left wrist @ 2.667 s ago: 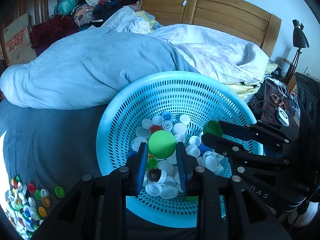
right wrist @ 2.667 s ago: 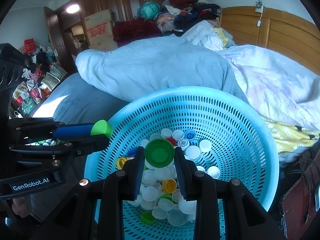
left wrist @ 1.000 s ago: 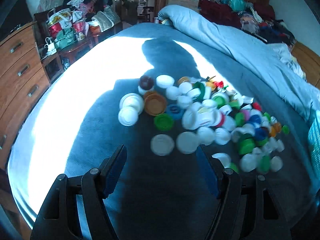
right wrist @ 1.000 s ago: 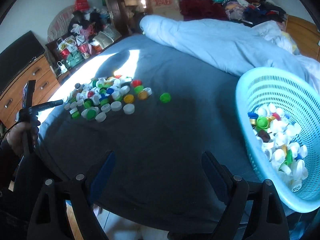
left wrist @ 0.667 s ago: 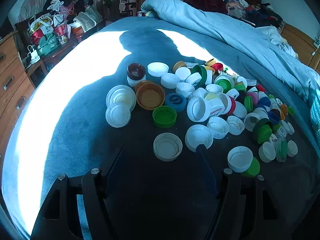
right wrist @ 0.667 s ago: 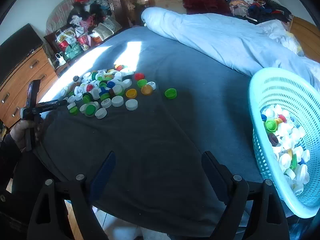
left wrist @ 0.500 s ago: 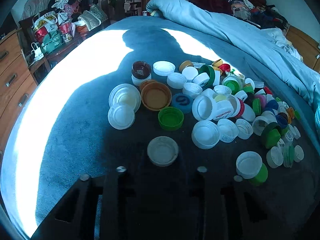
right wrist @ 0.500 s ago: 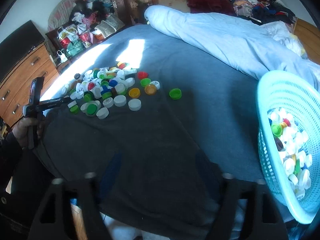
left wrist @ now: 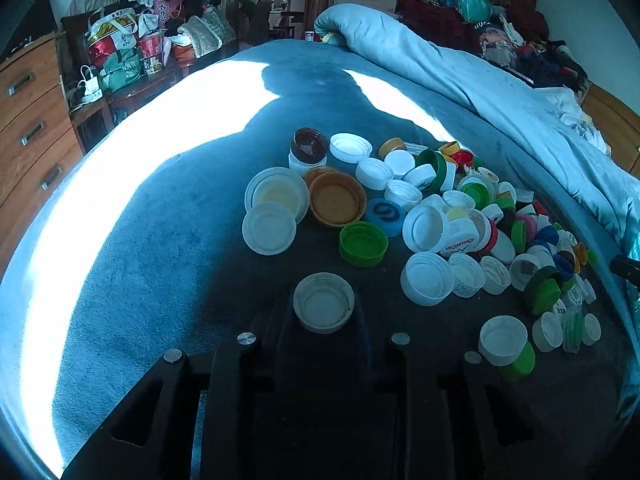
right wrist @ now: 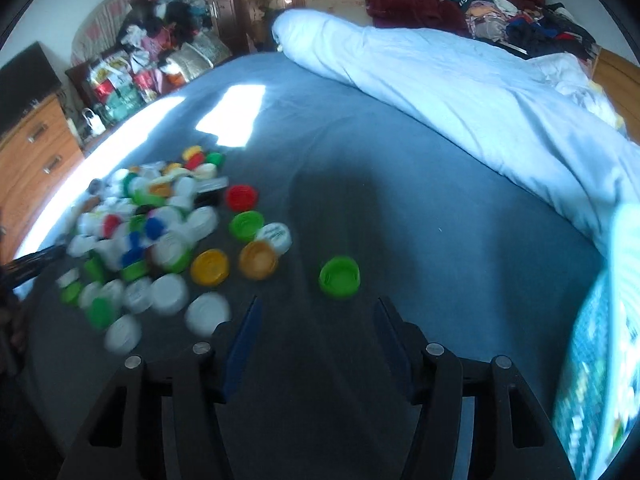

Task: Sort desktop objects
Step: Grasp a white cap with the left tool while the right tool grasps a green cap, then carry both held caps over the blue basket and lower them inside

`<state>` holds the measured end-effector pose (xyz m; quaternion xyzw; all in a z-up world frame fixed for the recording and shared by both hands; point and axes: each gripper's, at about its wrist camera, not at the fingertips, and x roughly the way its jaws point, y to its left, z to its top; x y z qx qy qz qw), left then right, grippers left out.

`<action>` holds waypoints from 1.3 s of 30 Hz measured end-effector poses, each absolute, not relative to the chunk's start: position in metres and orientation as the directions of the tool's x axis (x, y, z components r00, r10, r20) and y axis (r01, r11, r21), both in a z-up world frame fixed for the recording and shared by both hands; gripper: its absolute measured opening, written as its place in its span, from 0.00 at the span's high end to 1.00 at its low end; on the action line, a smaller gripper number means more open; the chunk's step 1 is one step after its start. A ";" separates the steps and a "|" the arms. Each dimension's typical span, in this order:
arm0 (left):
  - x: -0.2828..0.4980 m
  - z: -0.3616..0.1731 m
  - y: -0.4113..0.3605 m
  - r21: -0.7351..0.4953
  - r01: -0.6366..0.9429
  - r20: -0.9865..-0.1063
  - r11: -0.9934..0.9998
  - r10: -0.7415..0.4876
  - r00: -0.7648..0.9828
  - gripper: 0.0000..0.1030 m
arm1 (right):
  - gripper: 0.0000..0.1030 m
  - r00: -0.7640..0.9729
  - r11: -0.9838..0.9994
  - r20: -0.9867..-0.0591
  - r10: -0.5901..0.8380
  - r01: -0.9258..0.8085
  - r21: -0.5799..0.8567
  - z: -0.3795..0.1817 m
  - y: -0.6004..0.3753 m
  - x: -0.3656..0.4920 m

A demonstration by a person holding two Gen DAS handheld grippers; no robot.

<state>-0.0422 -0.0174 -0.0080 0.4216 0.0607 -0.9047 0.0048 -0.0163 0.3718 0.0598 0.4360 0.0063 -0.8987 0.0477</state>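
Observation:
A pile of several bottle caps (left wrist: 440,216) in white, green, orange, blue and red lies on the dark blue bedspread (left wrist: 160,240). My left gripper (left wrist: 323,312) is low over the spread with a white cap (left wrist: 323,302) between its fingers; the fingers lie in dark shadow and I cannot tell if they touch it. My right gripper (right wrist: 316,320) is open and empty, just short of a lone green cap (right wrist: 339,277). The cap pile also shows in the right wrist view (right wrist: 160,232). The light blue basket (right wrist: 600,340) is at the right edge.
A rolled pale blue duvet (right wrist: 460,92) lies along the far right of the bed. A wooden dresser (left wrist: 28,128) and bags of clutter (left wrist: 132,52) stand beyond the bed's left edge. Sunlight falls on the bedspread's left side (left wrist: 100,184).
Both grippers left the basket, where each let go of a green cap, and swung to the pile. The left has come down around a white cap. The right has neared the lone green cap.

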 end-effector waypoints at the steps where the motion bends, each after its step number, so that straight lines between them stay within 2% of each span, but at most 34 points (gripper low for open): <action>1: -0.043 -0.009 -0.018 -0.110 0.060 -0.764 -0.992 0.046 -0.644 0.76 | 0.39 -0.609 -0.997 -0.790 -0.065 0.081 0.019 0.053 0.373 -0.026; 4: -0.045 -0.009 -0.020 -0.117 0.056 -0.764 -0.992 0.054 -0.643 0.76 | 0.40 -0.588 -0.997 -0.808 -0.039 0.071 -0.003 0.039 0.374 -0.045; 5: -0.045 -0.010 -0.020 -0.120 0.055 -0.764 -0.991 0.056 -0.643 0.76 | 0.44 -0.582 -0.997 -0.813 -0.035 0.074 -0.010 0.035 0.373 -0.049; 6: -0.046 -0.010 -0.021 -0.123 0.055 -0.764 -0.991 0.059 -0.643 0.76 | 0.55 -0.568 -0.997 -0.822 -0.036 0.080 -0.011 0.031 0.373 -0.052; 8: -0.047 -0.011 -0.022 -0.127 0.054 -0.764 -0.990 0.063 -0.643 0.76 | 0.68 -0.543 -0.996 -0.839 -0.033 0.088 -0.018 0.023 0.374 -0.055; 13: -0.046 -0.008 -0.023 -0.118 0.047 -0.757 -0.992 0.059 -0.651 0.76 | 0.68 -0.572 -0.997 -0.817 -0.069 0.077 0.031 0.041 0.378 -0.037; 20: -0.030 0.018 0.006 -0.101 -0.021 -0.737 -0.995 0.089 -0.670 0.76 | 0.68 -0.654 -0.986 -0.739 -0.159 0.145 0.084 0.113 0.360 0.019; 30: -0.006 0.110 0.124 -0.121 -0.273 -0.657 -0.954 0.283 -0.699 0.76 | 0.68 -0.728 -0.987 -0.668 -0.152 0.149 0.062 0.182 0.383 0.088; 39: -0.005 0.155 0.231 -0.110 -0.417 -0.627 -0.902 0.388 -0.676 0.76 | 0.67 -0.777 -0.998 -0.626 -0.065 0.059 0.031 0.219 0.442 0.128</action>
